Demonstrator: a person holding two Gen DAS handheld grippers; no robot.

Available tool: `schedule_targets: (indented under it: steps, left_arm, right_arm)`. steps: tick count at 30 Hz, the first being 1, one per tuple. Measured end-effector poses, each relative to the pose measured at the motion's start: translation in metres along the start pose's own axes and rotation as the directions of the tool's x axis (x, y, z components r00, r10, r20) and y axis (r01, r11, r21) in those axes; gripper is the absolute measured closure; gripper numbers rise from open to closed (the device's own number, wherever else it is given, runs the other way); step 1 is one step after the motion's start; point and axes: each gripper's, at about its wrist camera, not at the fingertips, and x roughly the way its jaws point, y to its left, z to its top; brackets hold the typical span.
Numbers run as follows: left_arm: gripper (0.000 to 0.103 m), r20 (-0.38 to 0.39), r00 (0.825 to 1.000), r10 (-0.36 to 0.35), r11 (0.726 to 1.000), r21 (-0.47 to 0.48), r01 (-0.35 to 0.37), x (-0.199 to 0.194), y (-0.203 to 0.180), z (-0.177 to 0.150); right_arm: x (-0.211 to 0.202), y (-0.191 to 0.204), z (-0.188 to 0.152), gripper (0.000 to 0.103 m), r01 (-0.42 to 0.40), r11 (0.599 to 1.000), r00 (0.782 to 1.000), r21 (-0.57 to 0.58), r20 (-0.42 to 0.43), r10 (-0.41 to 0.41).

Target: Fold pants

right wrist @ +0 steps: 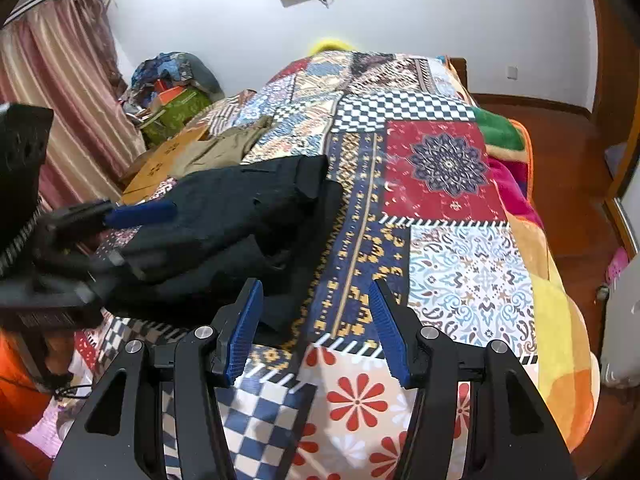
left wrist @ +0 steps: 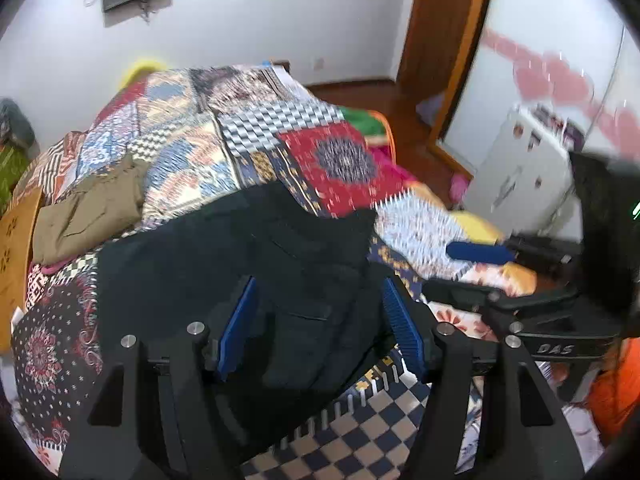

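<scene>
Black pants [left wrist: 248, 264] lie bunched in a thick folded heap on the patchwork bedspread [left wrist: 336, 172]. My left gripper [left wrist: 319, 282] stands open over the heap, its blue pads apart on either side of the dark cloth and not pressing it. The right wrist view shows the same pants [right wrist: 224, 216] with the left gripper [right wrist: 156, 236] on their left side. My right gripper [right wrist: 315, 284] is open with nothing between its fingers, above the bedspread [right wrist: 440, 184] just right of the pants' near edge. It also shows at the right of the left wrist view as the right gripper [left wrist: 440, 268].
A folded olive garment [left wrist: 92, 208] lies further up the bed on the left, next to a cardboard box [left wrist: 16, 256]. A white cabinet [left wrist: 520, 176] stands by the bed's right side. Curtains [right wrist: 60, 100] and a pile of bags [right wrist: 176, 92] are at the far left.
</scene>
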Motion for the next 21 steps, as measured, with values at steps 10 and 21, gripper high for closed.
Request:
schedule_targets:
  steps: [10, 21]
  left_arm:
    - [0.017, -0.038, 0.978, 0.204, 0.962, -0.179, -0.207, -0.011, 0.112, -0.027]
    - [0.013, -0.118, 0.971, 0.209, 0.938, -0.256, -0.233, 0.023, 0.151, -0.074]
  right_arm:
    - [0.02, 0.028, -0.013, 0.05, -0.055, 0.997, 0.996, -0.046, -0.07, 0.051]
    - [0.065, 0.029, -0.005, 0.05, -0.004, 0.995, 0.992, -0.102, -0.129, -0.009]
